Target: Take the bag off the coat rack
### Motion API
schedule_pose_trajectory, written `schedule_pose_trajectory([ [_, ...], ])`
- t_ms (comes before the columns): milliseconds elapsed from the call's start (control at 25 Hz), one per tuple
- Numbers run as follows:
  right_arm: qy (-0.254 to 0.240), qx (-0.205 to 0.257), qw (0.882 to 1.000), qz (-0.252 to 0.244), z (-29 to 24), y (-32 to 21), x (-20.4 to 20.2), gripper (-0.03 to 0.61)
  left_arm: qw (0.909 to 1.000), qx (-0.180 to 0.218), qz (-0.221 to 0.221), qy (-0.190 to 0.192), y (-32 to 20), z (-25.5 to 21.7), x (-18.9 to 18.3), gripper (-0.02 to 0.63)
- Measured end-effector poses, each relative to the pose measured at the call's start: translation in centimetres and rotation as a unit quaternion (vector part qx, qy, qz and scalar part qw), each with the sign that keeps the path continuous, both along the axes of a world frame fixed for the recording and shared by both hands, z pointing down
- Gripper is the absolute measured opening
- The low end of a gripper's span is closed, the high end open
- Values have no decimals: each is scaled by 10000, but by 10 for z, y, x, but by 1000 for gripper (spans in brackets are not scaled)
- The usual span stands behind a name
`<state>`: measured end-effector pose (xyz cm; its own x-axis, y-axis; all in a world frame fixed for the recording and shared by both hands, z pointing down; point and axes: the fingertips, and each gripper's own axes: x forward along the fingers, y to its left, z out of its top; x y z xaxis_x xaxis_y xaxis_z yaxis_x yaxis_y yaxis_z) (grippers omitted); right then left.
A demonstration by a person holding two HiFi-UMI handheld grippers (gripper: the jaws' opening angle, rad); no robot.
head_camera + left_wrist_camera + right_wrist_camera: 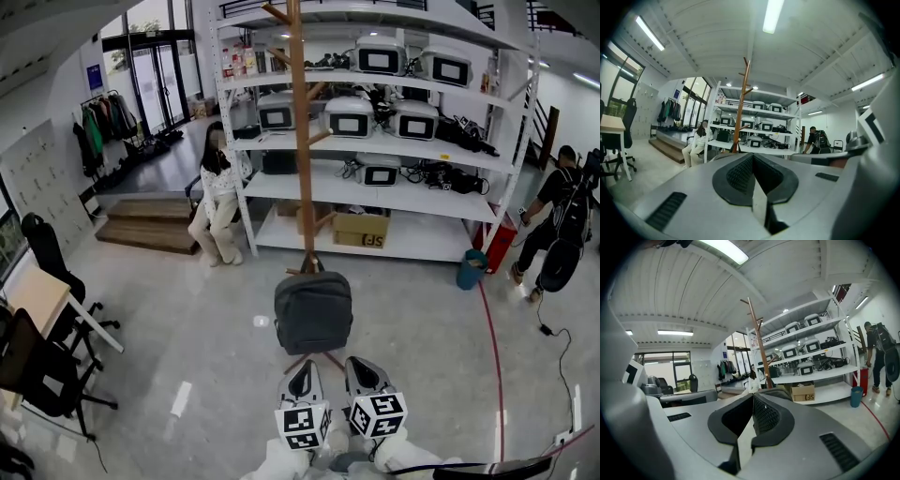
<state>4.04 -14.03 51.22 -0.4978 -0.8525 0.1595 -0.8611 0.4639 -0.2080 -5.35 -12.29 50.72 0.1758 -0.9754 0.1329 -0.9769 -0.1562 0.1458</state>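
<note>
A dark grey bag (313,312) sits low against the wooden coat rack (301,141), covering the foot of its pole. I cannot tell whether it hangs from a peg or rests on the floor. Both grippers are held close to my body, short of the bag and apart from it. My left gripper (302,373) is shut with nothing in it, and my right gripper (364,368) beside it is shut and empty too. In the left gripper view the closed jaws (752,157) point at the rack (741,103). The right gripper view shows its jaws (753,397) closed below the rack (759,343).
A white shelving unit (375,150) with monitors and a cardboard box (361,228) stands behind the rack. One person (217,192) sits at its left end, another (553,225) bends at the far right. A desk (37,298) with office chairs stands at the left. A blue bin (472,269) stands by a red floor line.
</note>
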Motion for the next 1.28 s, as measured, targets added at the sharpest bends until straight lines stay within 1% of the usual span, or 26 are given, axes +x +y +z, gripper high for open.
schedule_pose_trajectory([
  [560,-34,55,9999,-151,-7,-90,-7,12,9998,85,-158,-58,-85,-8,-4,-5],
  [920,-60,6,9995,-300,-5,-131,-9,12,9996,67,-260,-36,-124,-7,-4,-5],
  [1160,72,-9,9993,-376,1,-156,-10,12,9994,-53,-327,18,-146,3,-5,-5],
  [1280,82,-19,9993,-378,2,-166,-9,12,9995,-41,-325,8,-155,3,-5,-5],
])
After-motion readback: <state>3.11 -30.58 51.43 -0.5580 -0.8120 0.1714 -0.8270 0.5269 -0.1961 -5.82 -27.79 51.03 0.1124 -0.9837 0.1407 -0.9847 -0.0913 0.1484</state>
